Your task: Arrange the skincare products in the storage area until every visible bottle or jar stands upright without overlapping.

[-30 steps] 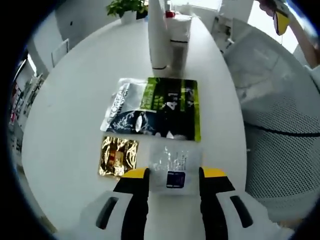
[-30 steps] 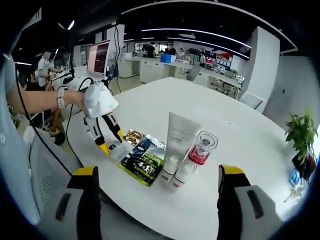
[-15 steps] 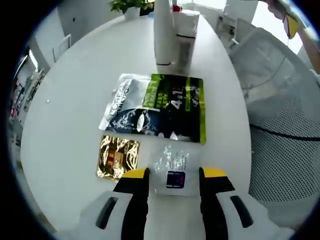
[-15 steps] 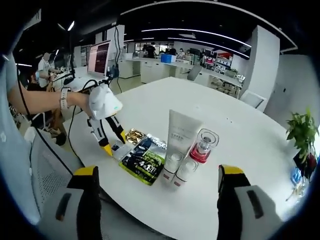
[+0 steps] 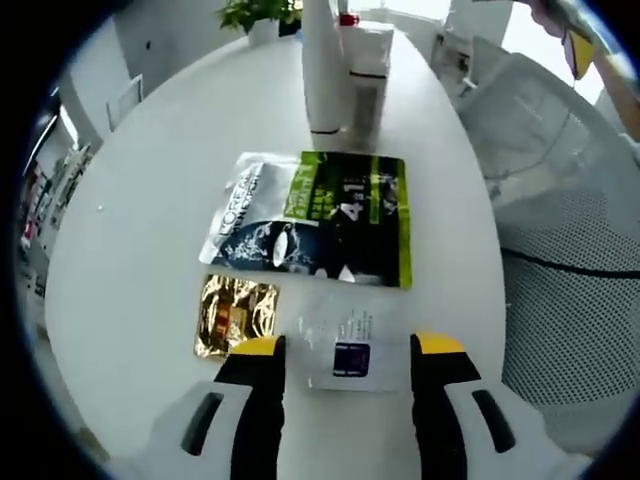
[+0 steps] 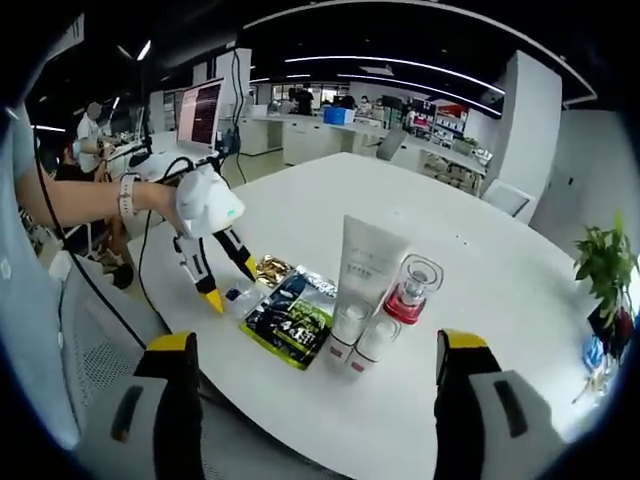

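Straddling: clear sachet (image 5: 345,345) is flanked by the parted left claw (image 5: 350,348), untouched.
Right claw (image 6: 318,345): held wide apart, nothing gripped.
Products: white tube (image 6: 362,270) and bottles stood upright on the bench (image 6: 500,300).

Crinkled foil sachet (image 5: 236,315) (glossy gold)

My left gripper (image 5: 344,347) sits at frame bottom, jaws apart, straddling a clear sachet (image 5: 349,340) flat on the white table (image 5: 150,180). Gold sachet (image 5: 236,314) just left of it. Green-black pouch (image 5: 320,219) at centre. White tube (image 5: 324,70) upright, top centre, small bottles (image 5: 367,70) beside.
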